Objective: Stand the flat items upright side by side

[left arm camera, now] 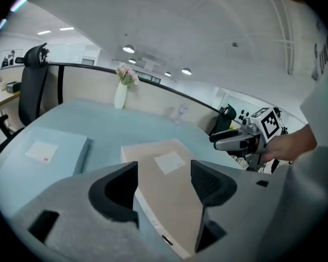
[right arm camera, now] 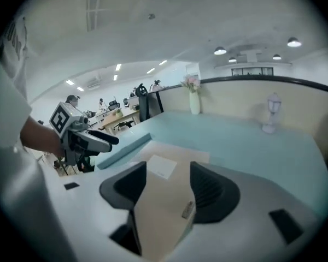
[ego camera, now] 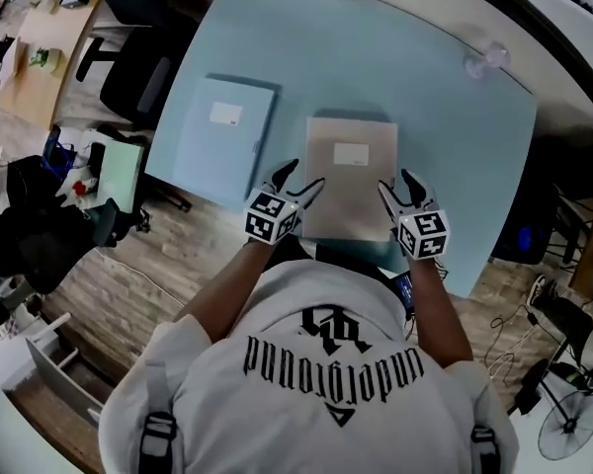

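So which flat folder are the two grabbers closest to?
The beige folder, lying flat right between the left gripper and right gripper. The light blue folder lies off to the left, outside both.

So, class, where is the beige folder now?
In the head view the beige folder lies flat at the near edge of the table, right of the blue folder.

I see a beige folder [ego camera: 351, 176] lying flat at the near edge of the pale blue table [ego camera: 445, 97], a small white label on its upper face and its short sides running along that edge. To its left, a light blue folder [ego camera: 222, 138] with its own white label also lies flat, set slightly farther back and turned a little, a narrow strip of table between the two.
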`<state>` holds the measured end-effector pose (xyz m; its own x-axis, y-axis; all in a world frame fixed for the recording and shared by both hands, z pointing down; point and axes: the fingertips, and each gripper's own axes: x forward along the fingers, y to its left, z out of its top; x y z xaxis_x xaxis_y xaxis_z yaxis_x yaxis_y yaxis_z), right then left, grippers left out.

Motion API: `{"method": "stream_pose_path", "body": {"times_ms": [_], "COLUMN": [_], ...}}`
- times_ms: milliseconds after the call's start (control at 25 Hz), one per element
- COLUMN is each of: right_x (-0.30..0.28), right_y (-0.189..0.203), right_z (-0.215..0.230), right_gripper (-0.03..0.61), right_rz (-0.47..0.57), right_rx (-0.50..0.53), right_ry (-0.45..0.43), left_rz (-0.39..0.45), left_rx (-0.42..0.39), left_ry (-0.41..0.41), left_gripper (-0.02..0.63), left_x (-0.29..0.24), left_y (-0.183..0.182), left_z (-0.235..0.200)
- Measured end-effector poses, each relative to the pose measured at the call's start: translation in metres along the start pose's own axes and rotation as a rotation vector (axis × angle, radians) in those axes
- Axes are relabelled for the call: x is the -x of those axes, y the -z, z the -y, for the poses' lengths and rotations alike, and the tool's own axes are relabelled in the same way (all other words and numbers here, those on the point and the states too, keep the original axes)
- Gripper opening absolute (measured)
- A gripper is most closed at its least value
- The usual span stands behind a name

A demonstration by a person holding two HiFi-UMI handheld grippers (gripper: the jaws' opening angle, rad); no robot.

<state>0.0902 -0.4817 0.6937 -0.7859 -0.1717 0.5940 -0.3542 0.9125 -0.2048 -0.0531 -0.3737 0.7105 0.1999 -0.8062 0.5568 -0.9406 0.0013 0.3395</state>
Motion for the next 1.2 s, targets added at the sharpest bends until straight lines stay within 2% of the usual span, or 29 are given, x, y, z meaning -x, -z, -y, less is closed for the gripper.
{"method": "stream_pose_path", "body": {"times_ms": [200, 360, 520, 640, 840, 1000, 1120, 1200], "right_x": [-0.017, -0.028, -0.042, -0.045, -0.045, -0.043, -0.036, -0.026], "right_y": [0.060, 0.092, 0.117, 0.122, 0.122, 0.118, 0.104, 0.087], "right_z": [0.010, 0.013, 0.012, 0.012, 0.011, 0.010, 0.011, 0.014], "right_gripper": [0.268, 0.287, 0.298, 0.291, 0.288, 0.272, 0.265, 0.261], "right_rz": [-0.158, -0.239, -0.305, -0.302, -0.296, -0.274, -0.226, -0.179], "right_rx": [-0.095, -0.154, -0.257, -0.325, -0.317, -0.324, -0.295, -0.262], "right_ry": [-0.041, -0.070, -0.116, -0.145, -0.150, -0.120, -0.079, -0.047], "left_rz": [-0.104, -0.171, -0.231, -0.228, -0.238, -0.243, -0.228, -0.205], "left_rx": [0.086, 0.169, 0.291, 0.371, 0.364, 0.367, 0.328, 0.273], "left_ry": [-0.046, -0.083, -0.042, -0.011, 0.000, -0.003, -0.002, 0.001], "left_gripper": [0.322, 0.334, 0.337, 0.312, 0.309, 0.284, 0.281, 0.279], "left_x": [-0.015, -0.026, -0.042, -0.047, -0.047, -0.045, -0.042, -0.042], "left_y": [0.049, 0.079, 0.108, 0.116, 0.115, 0.111, 0.098, 0.079], "left_z": [-0.007, -0.017, -0.013, -0.010, -0.009, -0.008, -0.006, -0.003]}}
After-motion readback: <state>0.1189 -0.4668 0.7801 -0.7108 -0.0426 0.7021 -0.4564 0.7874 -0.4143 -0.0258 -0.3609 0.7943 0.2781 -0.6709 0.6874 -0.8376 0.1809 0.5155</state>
